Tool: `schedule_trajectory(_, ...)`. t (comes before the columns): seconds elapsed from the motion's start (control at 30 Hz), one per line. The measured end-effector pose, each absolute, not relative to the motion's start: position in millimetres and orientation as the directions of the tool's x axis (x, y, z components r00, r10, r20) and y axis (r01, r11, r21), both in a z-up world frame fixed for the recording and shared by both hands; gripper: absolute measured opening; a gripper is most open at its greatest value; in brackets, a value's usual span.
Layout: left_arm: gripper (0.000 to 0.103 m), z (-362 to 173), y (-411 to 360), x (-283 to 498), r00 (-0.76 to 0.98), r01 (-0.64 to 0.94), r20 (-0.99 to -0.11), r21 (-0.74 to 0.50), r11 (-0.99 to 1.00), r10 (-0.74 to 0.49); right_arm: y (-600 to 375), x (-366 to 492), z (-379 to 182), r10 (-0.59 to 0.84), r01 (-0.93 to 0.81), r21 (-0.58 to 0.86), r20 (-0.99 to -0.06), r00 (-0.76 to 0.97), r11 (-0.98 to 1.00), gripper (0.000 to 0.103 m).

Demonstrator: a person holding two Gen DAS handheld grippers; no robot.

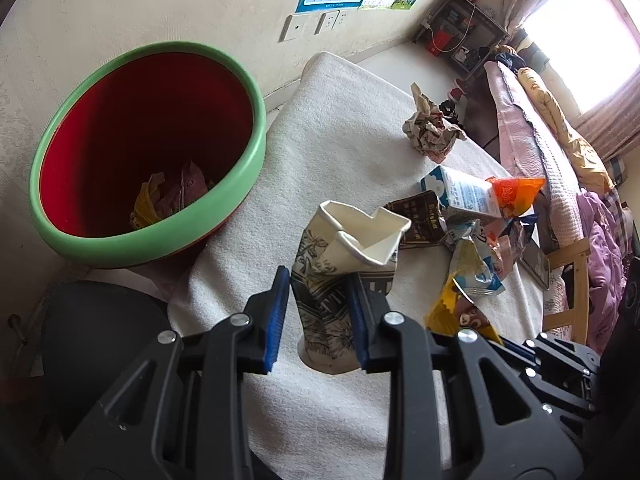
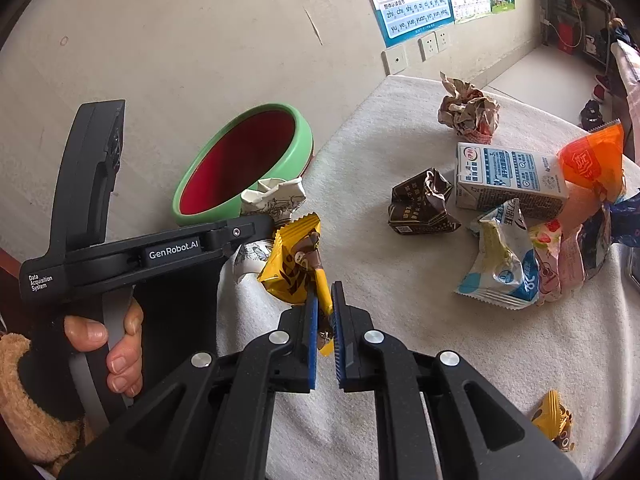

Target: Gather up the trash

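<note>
My left gripper is shut on a crushed paper cup with a black leaf print, held above the white cloth. It also shows in the right wrist view, near the bin. My right gripper is shut on a yellow snack wrapper, also visible in the left wrist view. The red bin with a green rim stands at the left beside the table and holds some wrappers; its rim shows in the right wrist view.
On the white table cloth lie a crumpled paper ball, a brown crushed carton, a milk carton, an orange wrapper, a blue-white wrapper and a small yellow wrapper. A bed is at the right.
</note>
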State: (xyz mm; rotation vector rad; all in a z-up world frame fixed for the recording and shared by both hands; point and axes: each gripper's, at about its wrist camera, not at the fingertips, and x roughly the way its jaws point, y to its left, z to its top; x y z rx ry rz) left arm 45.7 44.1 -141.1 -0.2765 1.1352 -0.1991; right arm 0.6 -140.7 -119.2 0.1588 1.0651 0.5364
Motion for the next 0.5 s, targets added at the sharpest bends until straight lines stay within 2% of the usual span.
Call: schedule_trajectory(0.5,0.027,-127,80,57,0.48,-0.041,-0.846,-0.286,0.957,-0.232,-112,32,-103,0.519,-0.398,0.37,-0.764,0.384,0.839,0.008)
